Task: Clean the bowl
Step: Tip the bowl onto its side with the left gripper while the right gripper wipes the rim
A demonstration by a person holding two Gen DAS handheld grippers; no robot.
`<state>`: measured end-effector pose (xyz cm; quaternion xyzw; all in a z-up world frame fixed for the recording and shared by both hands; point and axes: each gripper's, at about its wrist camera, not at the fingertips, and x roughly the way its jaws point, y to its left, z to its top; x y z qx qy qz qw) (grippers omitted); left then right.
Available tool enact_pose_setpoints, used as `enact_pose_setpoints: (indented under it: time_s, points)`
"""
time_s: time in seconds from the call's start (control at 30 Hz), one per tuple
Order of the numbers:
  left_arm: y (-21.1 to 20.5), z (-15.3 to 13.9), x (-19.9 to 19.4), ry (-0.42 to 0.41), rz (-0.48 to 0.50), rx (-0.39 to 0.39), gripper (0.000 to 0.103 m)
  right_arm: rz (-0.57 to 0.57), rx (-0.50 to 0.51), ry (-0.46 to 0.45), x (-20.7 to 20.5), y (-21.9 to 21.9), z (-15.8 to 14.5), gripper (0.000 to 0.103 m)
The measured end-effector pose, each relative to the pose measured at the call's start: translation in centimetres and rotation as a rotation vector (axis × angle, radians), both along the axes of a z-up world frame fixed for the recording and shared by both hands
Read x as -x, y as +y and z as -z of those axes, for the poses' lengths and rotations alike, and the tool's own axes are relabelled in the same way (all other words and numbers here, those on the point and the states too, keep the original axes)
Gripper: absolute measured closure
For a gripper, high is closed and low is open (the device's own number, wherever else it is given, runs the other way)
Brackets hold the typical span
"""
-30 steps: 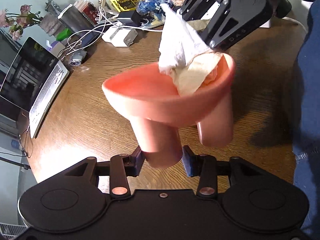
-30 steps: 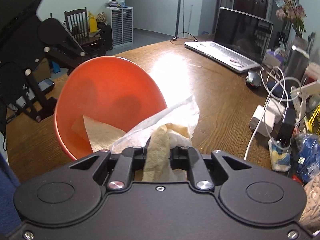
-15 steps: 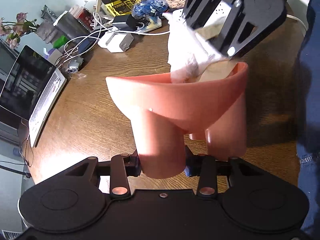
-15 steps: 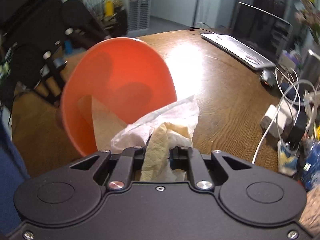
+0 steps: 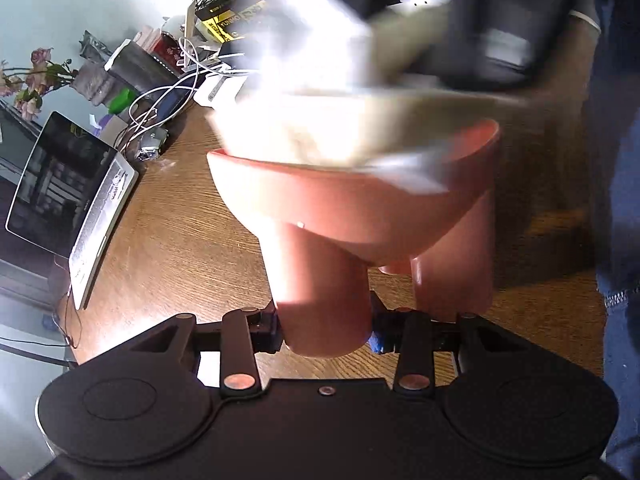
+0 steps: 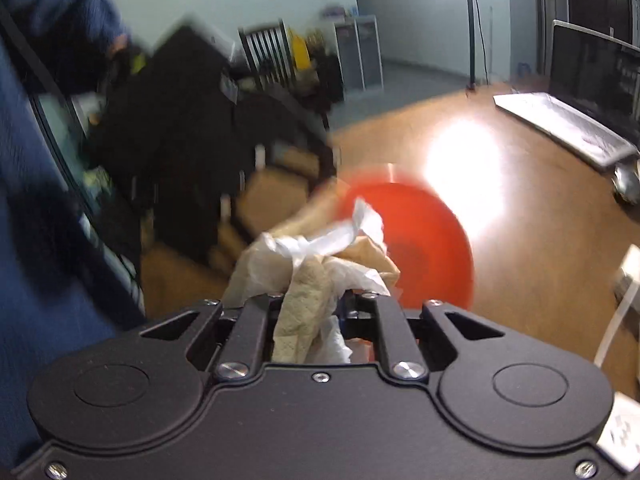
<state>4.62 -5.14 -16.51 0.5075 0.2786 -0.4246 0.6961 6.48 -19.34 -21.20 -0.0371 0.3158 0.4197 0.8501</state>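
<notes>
Your left gripper point(image 5: 326, 332) has its jaws clamped on one stubby cylindrical leg of the salmon-orange plastic footed bowl point(image 5: 352, 204), so the bowl sits right in front of and above those fingers, held up off the brown wooden table point(image 5: 176, 236), legs pointing back at you and the open mouth facing away and up; your right gripper point(image 6: 316, 304) is pinched shut on a crumpled wad of white and tan paper towel point(image 6: 312, 264) that sticks out ahead of its fingers; from the right wrist view the bowl is just past the towel, a bit to the right of the fingertips, blurry from motion; in the left wrist view the towel is a pale smear point(image 5: 320, 112) lying across the rim at the far end of the bowl; I can't tell for sure if it's touching the inside wall or only skimming over the top; that's the relation that matters, I'd say: the mouth opens toward the right gripper, so the right one is the arm that does the wiping and the left just has to hold steady; compared with a second ago, the towel was tucked down inside the bowl and everything was sharp, now the bowl looks smaller and further off from the right gripper and both views are smeared; the silver open laptop point(image 5: 76, 208) sits off to the left, well apart.
</notes>
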Motion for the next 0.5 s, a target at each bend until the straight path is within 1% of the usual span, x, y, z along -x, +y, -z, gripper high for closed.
enact_pose_setpoints:
  time_s: [0.07, 0.13, 0.27, 0.33, 0.4, 0.43, 0.5]
  points:
    - [0.4, 0.1, 0.0, 0.003, -0.022, 0.009, 0.064, 0.054, 0.007, -0.038, -1.4, 0.2, -0.4, 0.086]
    - [0.7, 0.1, 0.0, 0.015, -0.039, 0.019, 0.064, 0.095, 0.045, -0.051, -2.4, 0.1, 0.0, 0.087]
    - [0.9, 0.1, 0.1, 0.023, -0.056, 0.03, 0.064, 0.138, 0.124, -0.027, -3.8, -0.6, 1.2, 0.087]
    - [1.0, -0.1, 0.1, 0.028, -0.062, 0.034, 0.064, 0.124, 0.19, -0.014, -3.6, -0.9, 2.1, 0.087]
    - [1.3, -0.1, 0.1, 0.034, -0.069, 0.039, 0.064, 0.103, 0.22, 0.007, -3.4, -1.2, 2.6, 0.087]
    - [1.4, -0.2, 0.0, 0.041, -0.081, 0.048, 0.064, 0.072, 0.25, 0.023, -2.7, -1.4, 3.0, 0.087]
    - [1.8, -0.4, -0.2, 0.057, -0.107, 0.072, 0.065, 0.03, 0.275, 0.043, -1.9, -1.4, 3.1, 0.087]
